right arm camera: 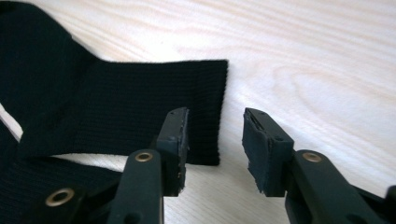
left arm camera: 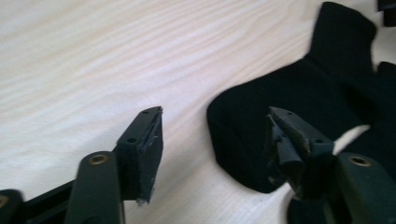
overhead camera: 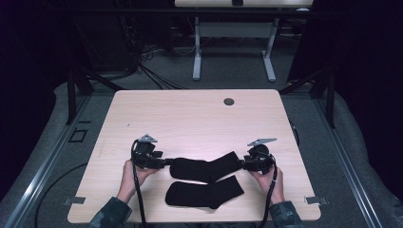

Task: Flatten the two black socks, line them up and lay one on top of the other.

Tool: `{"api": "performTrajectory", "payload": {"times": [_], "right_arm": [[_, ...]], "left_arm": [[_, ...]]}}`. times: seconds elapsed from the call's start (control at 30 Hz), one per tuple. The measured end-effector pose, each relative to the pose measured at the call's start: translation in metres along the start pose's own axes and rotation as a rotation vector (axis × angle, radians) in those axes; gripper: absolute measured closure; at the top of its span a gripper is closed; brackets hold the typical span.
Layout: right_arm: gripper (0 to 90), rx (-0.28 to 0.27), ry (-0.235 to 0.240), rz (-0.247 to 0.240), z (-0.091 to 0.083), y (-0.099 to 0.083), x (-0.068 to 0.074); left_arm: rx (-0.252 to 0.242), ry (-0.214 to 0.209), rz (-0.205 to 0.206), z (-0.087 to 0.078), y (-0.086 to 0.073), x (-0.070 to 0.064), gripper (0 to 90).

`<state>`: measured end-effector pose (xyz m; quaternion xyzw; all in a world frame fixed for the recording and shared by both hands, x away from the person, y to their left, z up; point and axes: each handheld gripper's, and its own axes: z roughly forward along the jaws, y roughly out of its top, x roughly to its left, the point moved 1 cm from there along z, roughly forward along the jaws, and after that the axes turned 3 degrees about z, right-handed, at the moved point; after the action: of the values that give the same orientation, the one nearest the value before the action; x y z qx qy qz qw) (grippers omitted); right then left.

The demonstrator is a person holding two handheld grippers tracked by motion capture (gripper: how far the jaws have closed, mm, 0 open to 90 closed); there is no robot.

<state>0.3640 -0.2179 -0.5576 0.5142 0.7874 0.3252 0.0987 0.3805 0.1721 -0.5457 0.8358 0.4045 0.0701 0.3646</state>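
Far sock (overhead camera: 204, 168) btwn L tool (overhead camera: 164, 163) & R tool (overhead camera: 241, 164), both agape.

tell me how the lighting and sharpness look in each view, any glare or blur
High view: a bright glare patch on the table, a dark room around it, and the two black socks reduced to flat silhouettes. Left gripper view: the wood is washed out top left and the left claw looks soft. Right gripper view: the sock's cuff ribbing is crisp, while the right claw is slightly blurred.
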Motion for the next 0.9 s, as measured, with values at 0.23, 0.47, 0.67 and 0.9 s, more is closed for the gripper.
{"api": "performTrajectory", "payload": {"times": [0.23, 0.47, 0.67, 0.9], "right_arm": [[70.5, -0.023, 0.01, -0.097, 0.007, 0.005, 0.015], [77.3, 0.053, -0.001, -0.153, 0.027, 0.005, 0.025], [77.4, 0.047, 0.022, -0.137, 0.028, 0.002, 0.028], [76.9, 0.045, 0.027, -0.144, 0.027, -0.001, 0.032]], "left_arm": [[0.074, 0.024, 0.068, 0.034, 0.006, -0.021, 30.2], [0.137, 0.121, 0.138, 0.045, 0.0, -0.021, 32.7], [0.146, 0.131, 0.151, 0.041, -0.004, -0.014, 33.7], [0.149, 0.129, 0.158, 0.037, -0.008, -0.012, 33.6]]}}
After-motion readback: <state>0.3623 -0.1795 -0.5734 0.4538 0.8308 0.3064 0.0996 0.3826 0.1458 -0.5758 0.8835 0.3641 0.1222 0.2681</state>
